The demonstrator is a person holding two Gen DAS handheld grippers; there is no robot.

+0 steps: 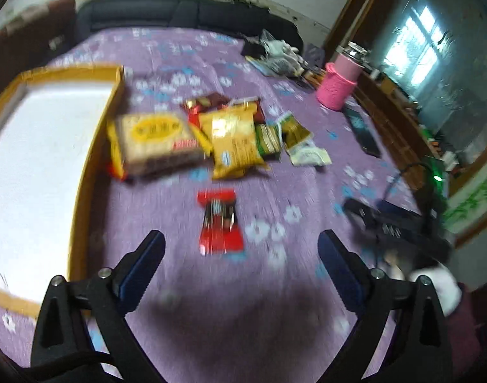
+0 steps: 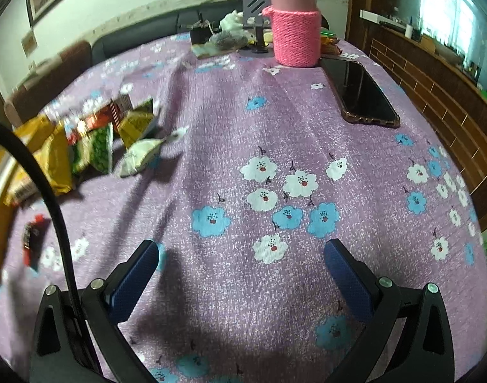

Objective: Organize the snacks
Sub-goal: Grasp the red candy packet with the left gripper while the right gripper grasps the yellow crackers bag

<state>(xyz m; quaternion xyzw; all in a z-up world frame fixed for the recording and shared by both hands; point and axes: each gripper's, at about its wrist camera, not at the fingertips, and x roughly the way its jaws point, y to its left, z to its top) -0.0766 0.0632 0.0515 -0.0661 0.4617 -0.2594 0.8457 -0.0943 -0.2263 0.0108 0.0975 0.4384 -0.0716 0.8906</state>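
Snacks sit in a loose pile mid-worktop, right up against the side of a shallow yellow-rimmed cardboard box with a white inside. There's a big pale cracker pack, a yellow bag, some green packets and a white pouch. One small red and black bar lies apart from the pile, nearer the front edge. The left tool hovers just short of that bar, spread wide with nothing in it. The right tool is released too, over bare purple flowered cloth. A phone and a pink knit-sleeved flask stand toward the far right corner.
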